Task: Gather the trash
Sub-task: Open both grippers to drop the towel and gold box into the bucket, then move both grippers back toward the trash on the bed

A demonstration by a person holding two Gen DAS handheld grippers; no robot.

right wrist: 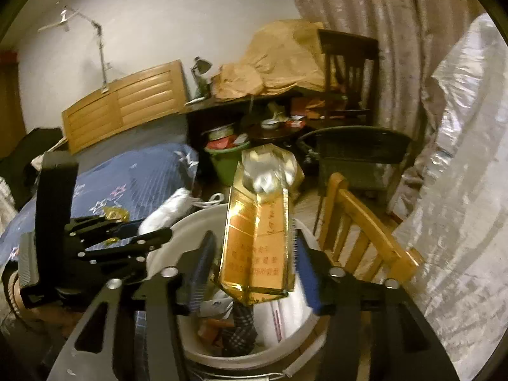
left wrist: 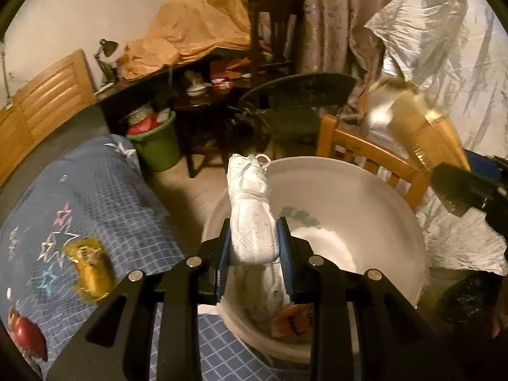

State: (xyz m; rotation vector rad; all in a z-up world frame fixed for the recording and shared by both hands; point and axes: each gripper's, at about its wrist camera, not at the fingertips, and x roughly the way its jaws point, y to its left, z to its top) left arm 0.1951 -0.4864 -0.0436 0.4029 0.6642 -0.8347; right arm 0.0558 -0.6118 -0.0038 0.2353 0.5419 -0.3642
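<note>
Blue pads of the left hand-held gripper (left wrist: 254, 247) pinch a white bundle (left wrist: 252, 219) above the basin (left wrist: 381, 197) (the trash collector); the right hand-held gripper (right wrist: 254, 250) stands open around a gold box (right wrist: 257, 231), apparently releasing it there.

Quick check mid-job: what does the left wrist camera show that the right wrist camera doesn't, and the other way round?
Left wrist only: a red round thing, the white basin's leaf print. Right wrist only: plaid cloth in the basin, a white fixture up high. Both: the basin, gold box, white bundle, green bucket.
</note>
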